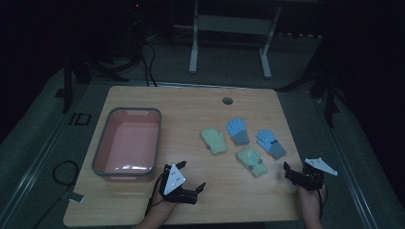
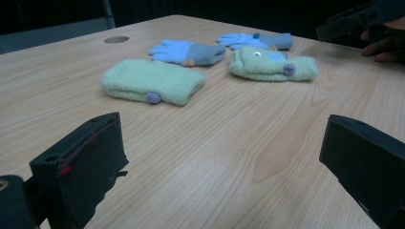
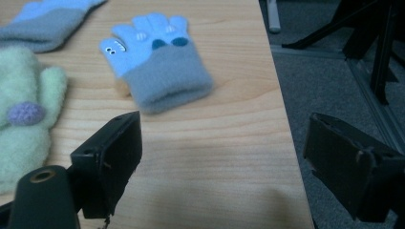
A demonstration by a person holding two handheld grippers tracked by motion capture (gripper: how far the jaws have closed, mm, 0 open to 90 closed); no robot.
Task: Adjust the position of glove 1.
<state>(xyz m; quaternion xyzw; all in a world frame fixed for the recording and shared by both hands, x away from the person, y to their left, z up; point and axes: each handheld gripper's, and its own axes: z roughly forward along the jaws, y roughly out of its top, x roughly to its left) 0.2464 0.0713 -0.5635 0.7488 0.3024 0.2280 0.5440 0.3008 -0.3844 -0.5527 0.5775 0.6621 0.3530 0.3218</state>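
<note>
Four gloves (image 1: 241, 143) mid-frame; left gripper (image 1: 191, 186) and right gripper (image 1: 298, 171) gaping wide (holding nothing), lower frame.

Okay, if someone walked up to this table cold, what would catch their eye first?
Probably the four small gloves on the right half of the wooden table: two green mittens and two blue gloves, lying apart. Next, the empty pink tub at the left. Nearest the person, the left gripper and right gripper rest open, holding nothing.

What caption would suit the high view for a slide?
Two open grippers, left and right, wait near four small gloves and a pink bin on a wooden table.
</note>
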